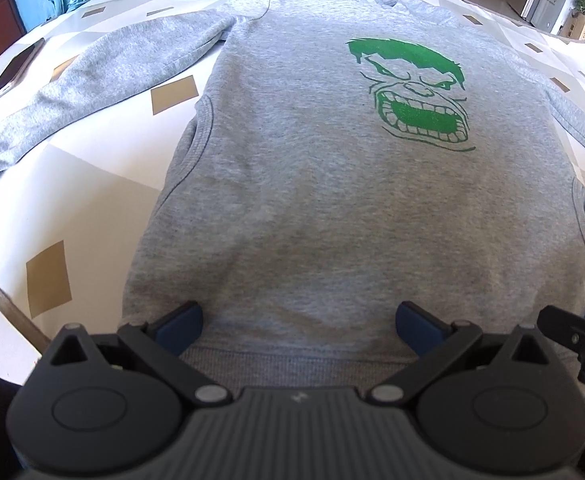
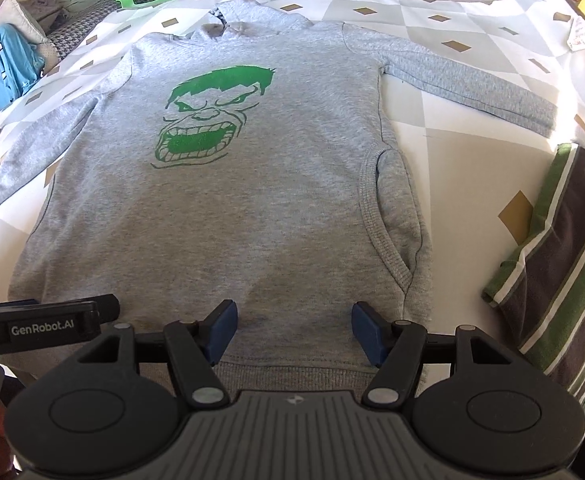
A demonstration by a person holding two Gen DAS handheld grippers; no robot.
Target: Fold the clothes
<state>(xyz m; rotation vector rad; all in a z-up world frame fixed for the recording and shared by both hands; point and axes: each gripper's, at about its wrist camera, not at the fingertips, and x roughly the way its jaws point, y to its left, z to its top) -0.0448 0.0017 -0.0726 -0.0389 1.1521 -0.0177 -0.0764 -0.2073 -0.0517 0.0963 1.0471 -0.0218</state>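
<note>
The grey hoodie [image 1: 312, 200] lay flat and face up on the desk [image 1: 104, 152], its long axis running from the ribbed hem [image 1: 292, 364] at six o'clock to the hood [image 2: 228, 24] at twelve, sleeves spread toward nine and three; the hem lay directly under both tools. The left hand-held gripper [image 1: 299, 322] stood wide open over the hem, nearer the nine o'clock corner; the right hand-held gripper [image 2: 294, 328], also open and holding nothing, was nearer the three o'clock corner and pocket [image 2: 388, 216]; each would likely take its own corner. A striped garment [image 2: 560, 264] lay apart at three o'clock; a phone [image 1: 12, 72] at ten.
</note>
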